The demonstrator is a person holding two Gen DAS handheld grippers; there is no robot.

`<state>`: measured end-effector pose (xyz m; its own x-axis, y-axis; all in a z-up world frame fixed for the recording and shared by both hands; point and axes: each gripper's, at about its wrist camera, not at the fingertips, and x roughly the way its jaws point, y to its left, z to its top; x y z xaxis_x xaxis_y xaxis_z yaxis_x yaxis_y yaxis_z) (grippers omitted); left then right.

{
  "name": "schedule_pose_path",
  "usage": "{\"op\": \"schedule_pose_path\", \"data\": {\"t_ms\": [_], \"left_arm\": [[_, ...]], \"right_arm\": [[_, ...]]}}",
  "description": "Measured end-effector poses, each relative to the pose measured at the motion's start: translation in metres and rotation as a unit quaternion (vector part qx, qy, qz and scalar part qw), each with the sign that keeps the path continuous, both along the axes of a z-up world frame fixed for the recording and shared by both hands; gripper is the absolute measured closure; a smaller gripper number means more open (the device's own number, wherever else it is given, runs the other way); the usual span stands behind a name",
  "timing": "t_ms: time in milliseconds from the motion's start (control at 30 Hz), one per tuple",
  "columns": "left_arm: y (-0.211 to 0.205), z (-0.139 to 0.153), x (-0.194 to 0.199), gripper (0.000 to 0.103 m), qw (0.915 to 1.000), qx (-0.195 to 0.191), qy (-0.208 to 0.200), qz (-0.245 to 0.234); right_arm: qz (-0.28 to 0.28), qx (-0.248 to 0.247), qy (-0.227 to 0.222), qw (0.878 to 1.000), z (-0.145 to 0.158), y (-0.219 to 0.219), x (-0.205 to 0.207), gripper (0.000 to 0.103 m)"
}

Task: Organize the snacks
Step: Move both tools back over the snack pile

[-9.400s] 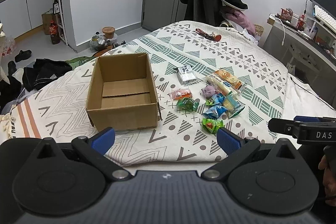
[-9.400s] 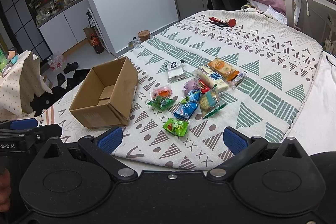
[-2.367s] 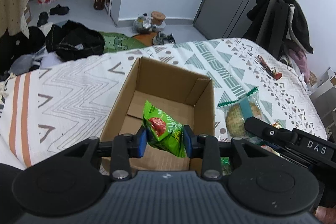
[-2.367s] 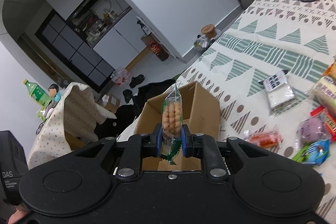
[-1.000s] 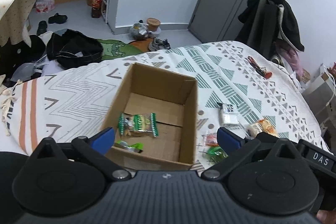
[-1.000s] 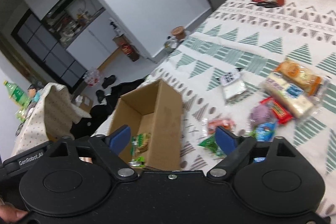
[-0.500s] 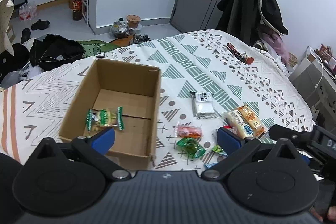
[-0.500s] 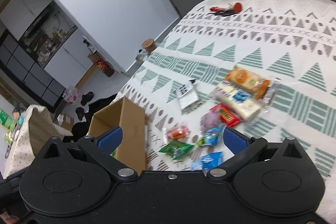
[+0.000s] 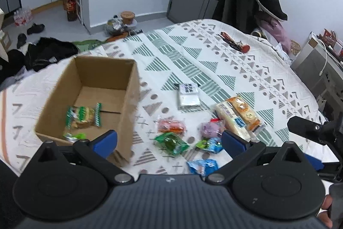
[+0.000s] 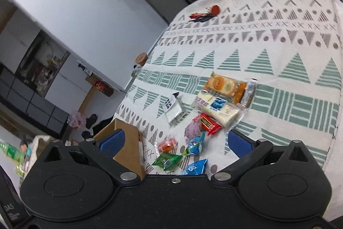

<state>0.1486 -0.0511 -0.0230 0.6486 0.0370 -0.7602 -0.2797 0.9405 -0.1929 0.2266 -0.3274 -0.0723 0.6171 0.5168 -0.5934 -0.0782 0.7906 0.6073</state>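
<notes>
Bed point(image 9: 214, 61): a patterned cover, the surface everything lies on.
Cardboard box point(image 9: 128, 100): open-topped, on my left side; two packets already lie on its floor, a green-edged biscuit pack point(image 9: 83, 115) and a small green one at the near wall.
Loose snacks: a cluster just right of the box, well clear of it; long orange pack point(image 10: 225, 85), white bar point(image 10: 216, 107), silver sachet point(image 9: 188, 97).
Green packet point(image 9: 171, 142): nearest the box.
Left gripper point(image 9: 169, 144): spread wide, holding nothing.
Right gripper point(image 10: 174, 143): also spread wide, empty, above the cluster.
My advice: take the packets one each, pinch mid-wrapper, lift clear of neighbours.
</notes>
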Motion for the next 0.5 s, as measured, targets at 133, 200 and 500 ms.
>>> {"op": "schedule_pose_path", "data": {"t_ms": [133,200,500], "left_arm": [[-0.007,-0.008,0.006,0.0,0.9999,-0.009,0.0,0.005],[-0.009,-0.012,0.009,0.0,0.9999,-0.013,-0.002,0.009],[-0.01,-0.033,0.02,0.008,0.9992,-0.027,0.002,0.029]], "right_arm": [[-0.007,0.016,0.022,1.0,-0.011,-0.003,0.003,0.0],[-0.014,0.025,0.039,0.999,-0.019,-0.003,0.004,0.0],[-0.035,0.068,0.123,0.989,-0.057,0.003,0.012,0.009]]}}
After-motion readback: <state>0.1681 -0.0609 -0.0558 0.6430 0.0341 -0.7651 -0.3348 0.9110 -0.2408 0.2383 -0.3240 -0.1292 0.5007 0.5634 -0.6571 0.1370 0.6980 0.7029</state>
